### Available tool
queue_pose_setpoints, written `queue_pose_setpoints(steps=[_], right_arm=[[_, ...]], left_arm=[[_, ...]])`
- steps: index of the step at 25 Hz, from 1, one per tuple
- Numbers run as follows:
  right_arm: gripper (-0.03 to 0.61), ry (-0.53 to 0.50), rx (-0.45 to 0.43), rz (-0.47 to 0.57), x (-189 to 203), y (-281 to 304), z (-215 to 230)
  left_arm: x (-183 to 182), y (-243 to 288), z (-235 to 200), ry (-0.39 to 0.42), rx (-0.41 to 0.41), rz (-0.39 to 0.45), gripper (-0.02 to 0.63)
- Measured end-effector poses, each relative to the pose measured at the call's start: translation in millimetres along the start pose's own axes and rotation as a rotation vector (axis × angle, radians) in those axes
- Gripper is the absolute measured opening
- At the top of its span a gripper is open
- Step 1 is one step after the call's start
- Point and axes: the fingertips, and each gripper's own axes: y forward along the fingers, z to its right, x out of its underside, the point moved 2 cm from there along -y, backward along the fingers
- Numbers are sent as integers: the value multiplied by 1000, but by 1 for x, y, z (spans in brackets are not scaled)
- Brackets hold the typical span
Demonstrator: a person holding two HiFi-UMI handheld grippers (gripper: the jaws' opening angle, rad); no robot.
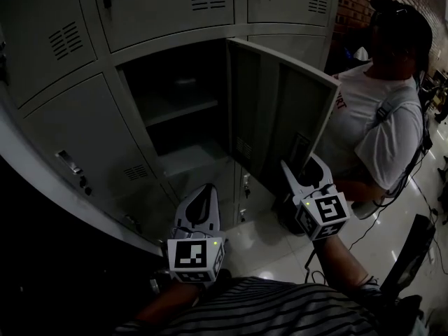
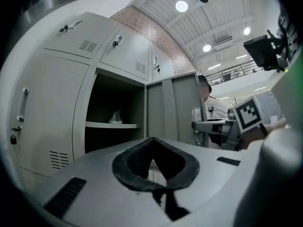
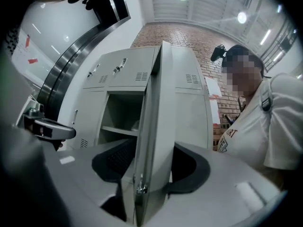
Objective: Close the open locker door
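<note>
The locker door (image 3: 156, 126) is wide open. It sticks straight out from the locker, so the closing is not done yet.

The right claw (image 1: 302, 165) is in place for the job. The free edge of the door stands right between its two jaws, and the pads look pressed on both sides of it. I think it is holding the door. What is left, I think, is to swing the door over to the left of this claw until it sits flat in its frame.

The left claw (image 1: 202, 190) is down low, to the left of the right claw and apart from the door. Its jaws are pinched together at the tips and there is nothing in them.

Past the left claw you can see into the open locker. It has one shelf (image 2: 111, 125) inside. A small pale thing (image 2: 116, 117) sits on that shelf. I cannot tell what it is. The space under the shelf looks bare.

A person in a white shirt (image 1: 378, 117) stands to the right of the right claw, behind the door.
</note>
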Motion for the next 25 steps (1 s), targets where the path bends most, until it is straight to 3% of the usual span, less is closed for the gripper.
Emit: queue_pose_setpoints(steps=[7, 13, 17, 25], right_arm=[[138, -8, -156, 4, -8, -5, -61], [198, 24, -307, 11, -18, 6, -134], [153, -3, -417, 4, -18, 28, -187], [135, -28, -487, -7, -17, 104, -249]], left_arm=[[3, -18, -17, -25, -54, 6, 5], [8, -31, -47, -42, -97, -2, 5], [10, -34, -80, -51, -143, 3, 5], [6, -24, -147, -46, -205, -8, 5]])
